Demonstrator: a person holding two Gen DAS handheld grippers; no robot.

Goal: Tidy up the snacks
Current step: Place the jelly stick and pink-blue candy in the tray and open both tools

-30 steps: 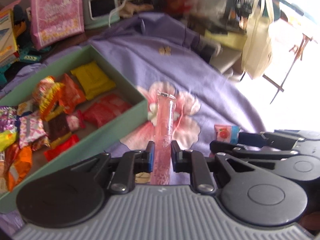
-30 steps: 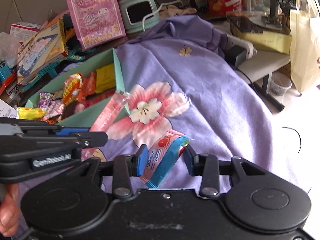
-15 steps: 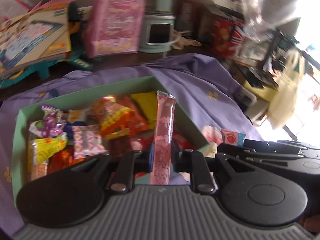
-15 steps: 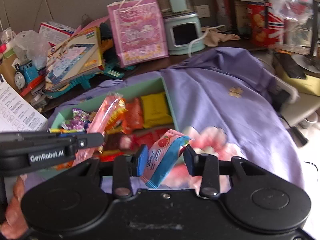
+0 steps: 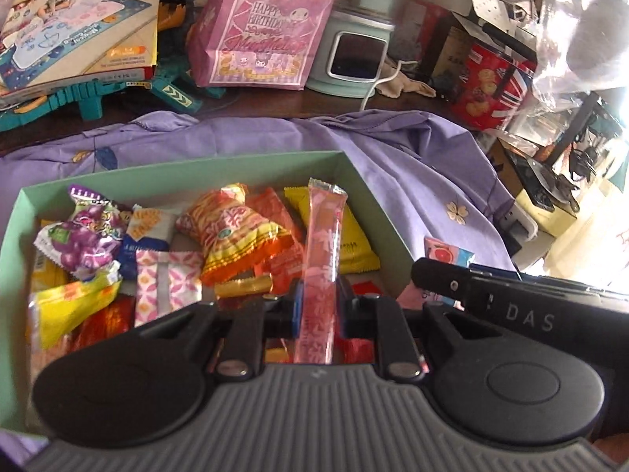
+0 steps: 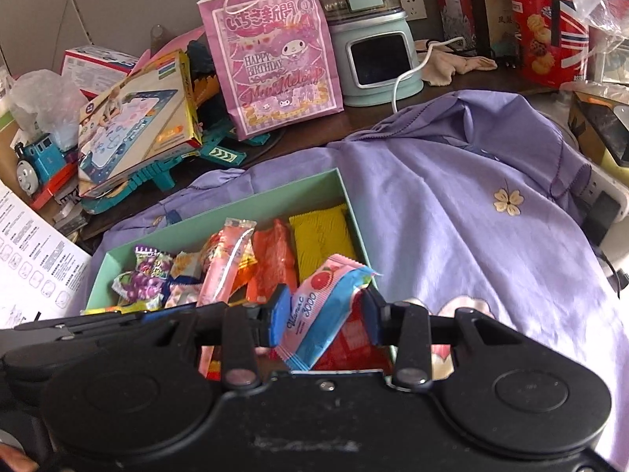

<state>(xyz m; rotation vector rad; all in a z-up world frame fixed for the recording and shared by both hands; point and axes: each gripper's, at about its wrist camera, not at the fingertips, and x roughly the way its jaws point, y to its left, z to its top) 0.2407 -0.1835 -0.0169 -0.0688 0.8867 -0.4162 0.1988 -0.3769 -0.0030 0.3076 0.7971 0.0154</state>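
The lower half of both views is filled by the gripper bodies, which hide the near wall of the shallow mint-green cardboard box [image 5: 355, 175] and whatever lies just below the fingers. The left gripper [image 5: 317, 308] is clamped on a long, thin, translucent pink snack stick [image 5: 323, 251], which stands up and away from its fingers over the right part of the box; the stick's lower end is cut off behind the gripper body. The right gripper [image 6: 323, 316] pinches a pink-and-blue foil sachet printed with a red fruit [image 6: 324, 306], held tilted above the box's near right corner; only the sachet's top corner shows in the left view.

Ahead of both tools the box is crowded with wrapped snacks, among them a yellow flat packet [image 6: 320, 234] against the right wall and a purple grape-printed packet [image 5: 88, 232] at the left. To the right of the box, the lilac flowered cloth [image 6: 452, 212] lies bare. Beyond the far wall stands a pink paper gift bag [image 6: 275, 63] amid clutter.
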